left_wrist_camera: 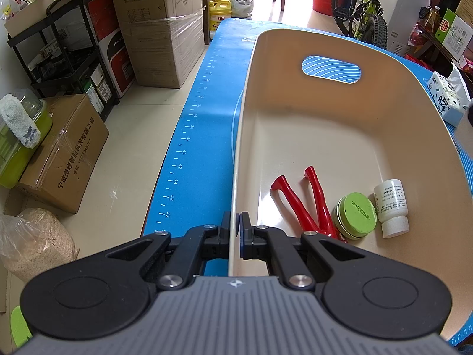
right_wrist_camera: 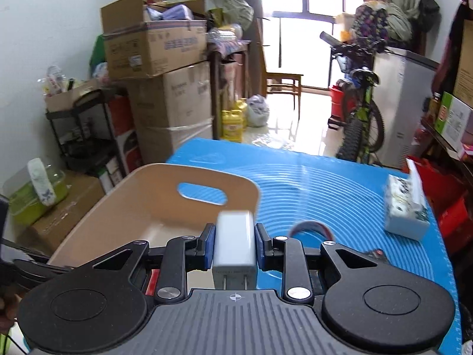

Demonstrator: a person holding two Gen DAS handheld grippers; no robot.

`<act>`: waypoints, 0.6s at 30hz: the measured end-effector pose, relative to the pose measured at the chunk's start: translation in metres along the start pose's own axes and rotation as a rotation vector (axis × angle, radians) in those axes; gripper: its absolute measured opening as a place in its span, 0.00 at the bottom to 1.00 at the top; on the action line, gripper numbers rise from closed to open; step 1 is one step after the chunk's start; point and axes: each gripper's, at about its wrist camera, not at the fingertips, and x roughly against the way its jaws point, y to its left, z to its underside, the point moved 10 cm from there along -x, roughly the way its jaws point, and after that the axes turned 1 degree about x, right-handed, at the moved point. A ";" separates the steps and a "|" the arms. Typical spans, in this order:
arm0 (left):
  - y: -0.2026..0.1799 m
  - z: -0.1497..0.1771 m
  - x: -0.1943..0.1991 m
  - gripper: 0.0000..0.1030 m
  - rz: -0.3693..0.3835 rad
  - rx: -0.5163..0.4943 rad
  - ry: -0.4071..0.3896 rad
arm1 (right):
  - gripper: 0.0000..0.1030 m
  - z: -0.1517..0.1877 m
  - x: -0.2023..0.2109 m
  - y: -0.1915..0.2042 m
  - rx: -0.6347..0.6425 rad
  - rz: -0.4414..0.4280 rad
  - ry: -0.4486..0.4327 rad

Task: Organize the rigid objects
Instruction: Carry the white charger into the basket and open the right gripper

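Holding the white charger point(right_wrist_camera: 235, 244) upright between my right jaws point(right_wrist_camera: 234, 247), prongs toward me, I see the beige bin point(right_wrist_camera: 124, 207) ahead-left, its near rim pinched by my shut left jaws point(left_wrist_camera: 236, 230).

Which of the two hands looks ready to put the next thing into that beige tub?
The right. Its hand-held gripper already clamps a white charger above the blue mat, beside the beige tub. The left hand-held gripper is busy pinching the tub's rim, likely steadying it.
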 end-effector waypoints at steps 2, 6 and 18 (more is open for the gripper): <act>0.000 0.000 0.000 0.05 0.000 0.001 0.000 | 0.34 -0.001 -0.003 0.012 0.013 -0.019 0.005; -0.001 0.000 0.000 0.05 0.005 0.001 0.001 | 0.12 -0.004 -0.009 0.039 0.061 -0.056 0.014; -0.003 0.001 0.000 0.05 0.009 0.000 0.008 | 0.12 0.024 -0.037 0.060 0.089 -0.081 0.119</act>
